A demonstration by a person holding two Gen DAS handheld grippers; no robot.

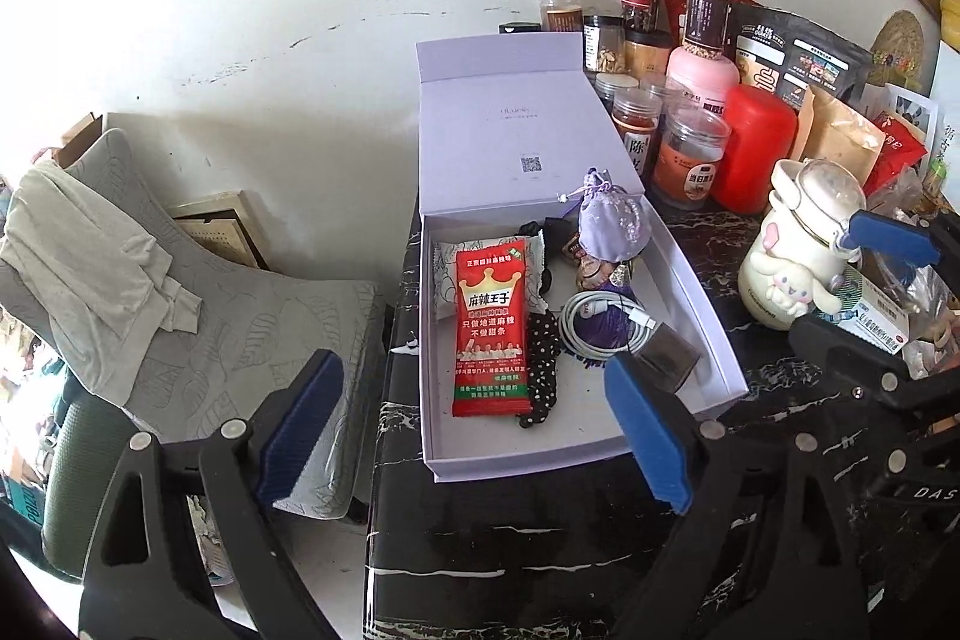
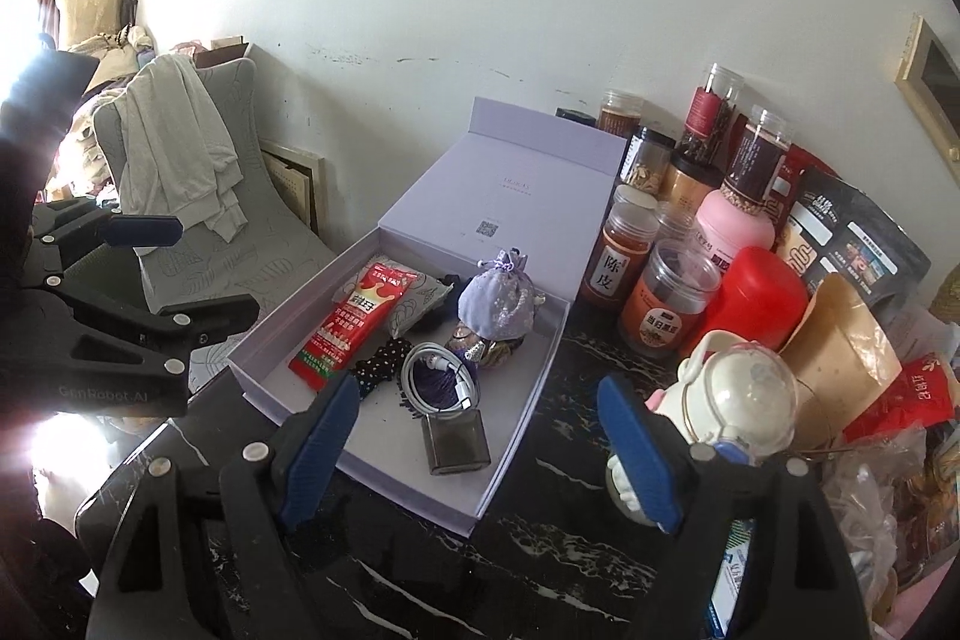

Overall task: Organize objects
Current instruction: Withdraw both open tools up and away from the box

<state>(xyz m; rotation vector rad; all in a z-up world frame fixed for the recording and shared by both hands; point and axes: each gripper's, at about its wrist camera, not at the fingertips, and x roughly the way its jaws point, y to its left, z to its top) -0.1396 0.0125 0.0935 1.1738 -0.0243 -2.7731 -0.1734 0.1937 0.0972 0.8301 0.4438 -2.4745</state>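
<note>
We find the box open on the desk, holding a snack pack, pouch and cable. Left claw and right claw both stand spread, empty. We judge the contents light and soft; the stiff lid looks best gripped at its edge.

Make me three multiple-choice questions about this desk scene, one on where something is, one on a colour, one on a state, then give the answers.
1. Where does the white cable lie?
A. on the chair
B. in the box
C. among the jars

2. What colour is the drawstring pouch?
A. lilac
B. green
C. yellow

3. How is the box's lid?
A. shut
B. missing
C. folded open

Answers:
1 B, coiled on the box floor beside the red snack packet.
2 A, pale purple cloth.
3 C, it lies back toward the wall.
</note>
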